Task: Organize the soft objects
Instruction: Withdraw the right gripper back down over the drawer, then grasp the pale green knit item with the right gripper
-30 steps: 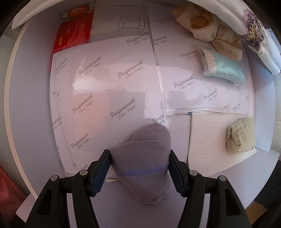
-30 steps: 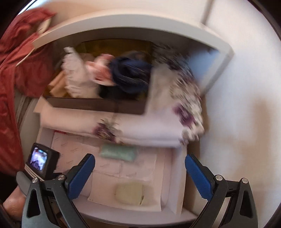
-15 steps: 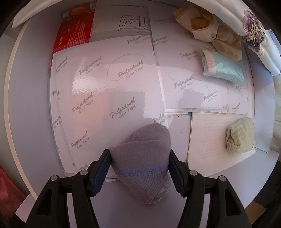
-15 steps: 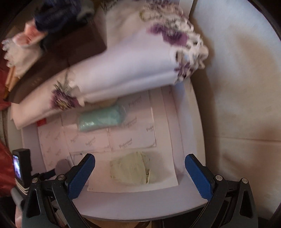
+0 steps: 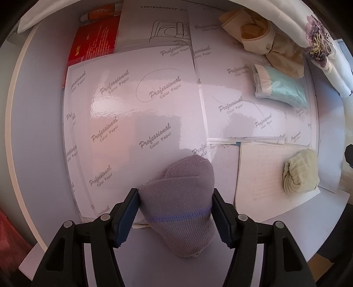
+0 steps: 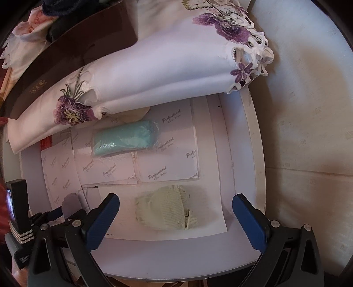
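My left gripper [image 5: 175, 213] is shut on a rolled grey sock [image 5: 182, 198] with a blue stripe, low over the glossy paper sheets [image 5: 136, 114] on the white shelf. My right gripper [image 6: 175, 220] is open and empty, hovering just above a rolled pale-yellow sock [image 6: 165, 209], which also shows in the left wrist view [image 5: 301, 174]. A mint-green sock in a clear bag [image 6: 125, 139] lies behind it, also seen from the left wrist [image 5: 281, 88]. Beige stockings [image 5: 260, 39] lie at the back. The left gripper shows at the left edge of the right wrist view [image 6: 64, 212].
A white embroidered cloth with purple flowers [image 6: 154, 75] hangs over the back of the shelf. A dark brown box [image 6: 72, 55] holds more soft items above. A red booklet [image 5: 94, 42] and an orange marker [image 5: 101, 14] lie at the back left. The shelf's front edge [image 6: 176, 269] is close.
My right gripper has swung down from the upper box and closed in over the pale-yellow sock. My left gripper has held still with the grey sock.
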